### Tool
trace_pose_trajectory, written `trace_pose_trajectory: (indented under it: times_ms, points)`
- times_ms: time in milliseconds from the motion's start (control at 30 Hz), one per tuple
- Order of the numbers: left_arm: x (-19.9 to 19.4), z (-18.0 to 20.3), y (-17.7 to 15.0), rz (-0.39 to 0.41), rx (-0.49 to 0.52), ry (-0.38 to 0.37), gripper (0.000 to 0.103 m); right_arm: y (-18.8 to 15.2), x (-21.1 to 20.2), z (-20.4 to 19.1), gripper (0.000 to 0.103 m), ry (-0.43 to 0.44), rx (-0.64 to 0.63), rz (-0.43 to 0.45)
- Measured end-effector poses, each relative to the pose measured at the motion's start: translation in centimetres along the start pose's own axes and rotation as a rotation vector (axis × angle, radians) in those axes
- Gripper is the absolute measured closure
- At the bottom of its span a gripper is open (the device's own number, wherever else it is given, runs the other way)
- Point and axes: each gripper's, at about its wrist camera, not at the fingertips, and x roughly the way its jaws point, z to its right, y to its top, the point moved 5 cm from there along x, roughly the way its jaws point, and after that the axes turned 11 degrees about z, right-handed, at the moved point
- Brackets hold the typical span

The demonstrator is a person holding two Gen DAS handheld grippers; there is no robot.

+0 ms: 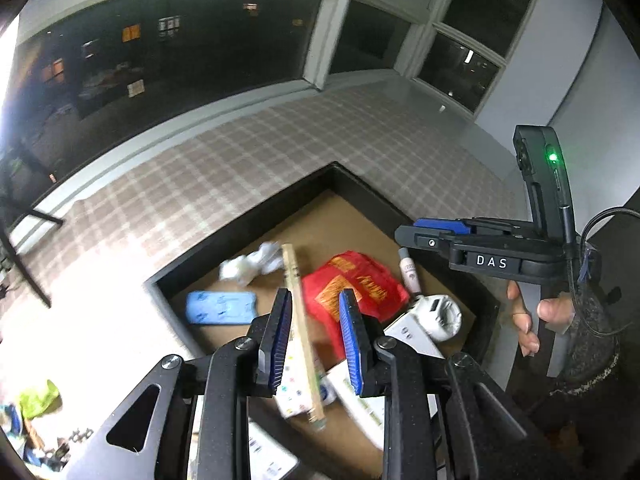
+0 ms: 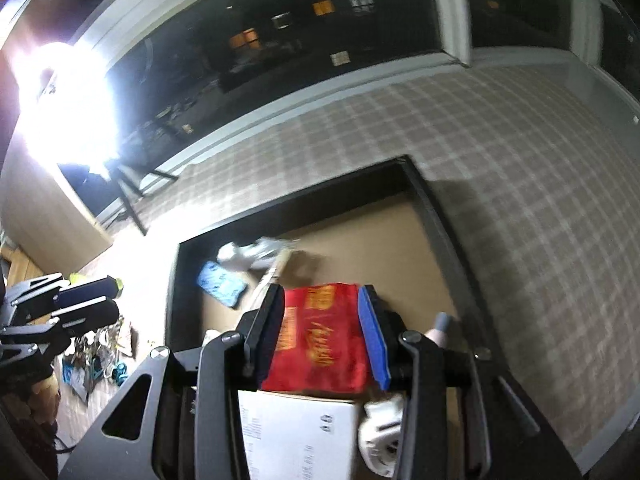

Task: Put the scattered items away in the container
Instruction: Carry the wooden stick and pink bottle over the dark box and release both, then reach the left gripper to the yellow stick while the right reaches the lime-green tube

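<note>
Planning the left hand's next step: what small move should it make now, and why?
Probably lift the left gripper up and back out of the box. Its fingers stand open above the wooden stick, which already lies inside with the red bag.

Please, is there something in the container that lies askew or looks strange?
Yes. A long wooden stick lies slanted across the other items in the black tray, between the open left gripper fingers and beside the red packet. The crumpled white paper looks like litter.
</note>
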Motion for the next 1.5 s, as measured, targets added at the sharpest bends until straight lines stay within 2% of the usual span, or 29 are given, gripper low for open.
trace_pose_trajectory:
  times_ms: [100, 367, 567, 767, 900, 1133, 1367, 1433, 1500]
  points:
    - [-2.0, -1.8, -0.9, 0.012, -0.018, 0.042, 0.08, -0.3, 0.7, -2.8, 0.065, 0.053, -0.06, -0.014]
    - [-8.9, -10.4, -5.0, 0.039, -0.14, 0.251, 0.08, -1.1, 2.6, -11.7, 0.065, 0.212, -0.237, -0.07]
    - [-15.0, -18.0, -10.1, 0.035, -0.28, 0.429, 0.08, -2.6, 4.1, -18.7, 0.065, 0.324, -0.346, -0.117]
    - [-19.7, -24.7, -15.1, 0.032, -0.463, 0.547, 0.08, -4.1, 5.7, -24.1, 0.065, 0.389, -0.436, -0.156]
    - [-21.0, -27.9, -17.2, 0.04, -0.566, 0.573, 0.08, -4.7, 7.3, -28.0, 0.065, 0.42, -0.522, -0.19]
    - [-20.3, -30.9, -19.3, 0.039, -0.729, 0.537, 0.075, -5.5, 10.8, -35.8, 0.065, 0.488, -0.714, -0.252]
    - [-19.4, -33.0, -20.6, 0.03, -0.81, 0.53, 0.07, -7.7, 15.5, -42.9, 0.065, 0.553, -0.889, -0.342]
    - [-19.0, -33.2, -20.8, 0.027, -0.829, 0.52, 0.069, -8.4, 16.8, -44.4, 0.064, 0.553, -0.913, -0.36]
    - [-18.8, -33.5, -20.9, 0.028, -0.833, 0.529, 0.069, -9.0, 17.8, -45.9, 0.064, 0.595, -0.901, -0.395]
